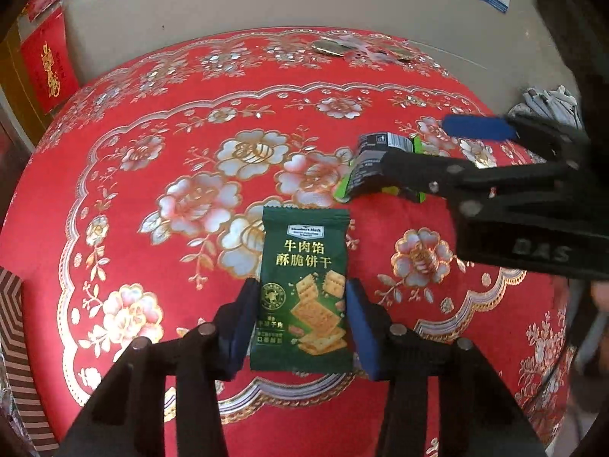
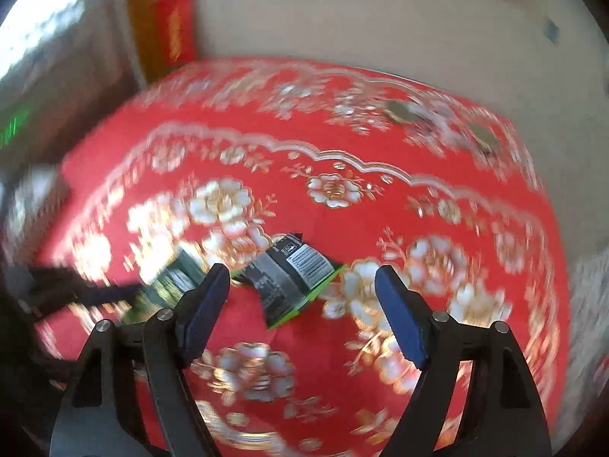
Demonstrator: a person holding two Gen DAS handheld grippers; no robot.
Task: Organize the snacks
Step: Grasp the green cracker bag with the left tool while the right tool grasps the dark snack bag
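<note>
- Near the front edge of the red flowered tablecloth (image 1: pixel 152 122), a dark green cracker packet (image 1: pixel 304 289) lies flat, gold Chinese lettering across its top half and square crackers pictured below.
- Toward the right edge of the cloth lies a second snack, a black packet with lime-green edging (image 2: pixel 291 278), barcode side up and turned at an angle.
- The left gripper (image 1: pixel 300 323) reaches forward low over the cloth; its blue pads sit against both sides of the green packet's lower half, so the tongs hold the packet between them.
- The right gripper (image 2: pixel 304 304) hovers above the black packet with its tongs wide apart and nothing between them; in the left wrist view it comes in from the right, one finger crossing over that packet.
- The right wrist view is blurred, so whether a finger touches the black packet cannot be told.
- Count: two snack packets, two grippers.
- At the far edge of the cloth lie two flat round metallic things (image 1: pixel 331 47), too small to name.
</note>
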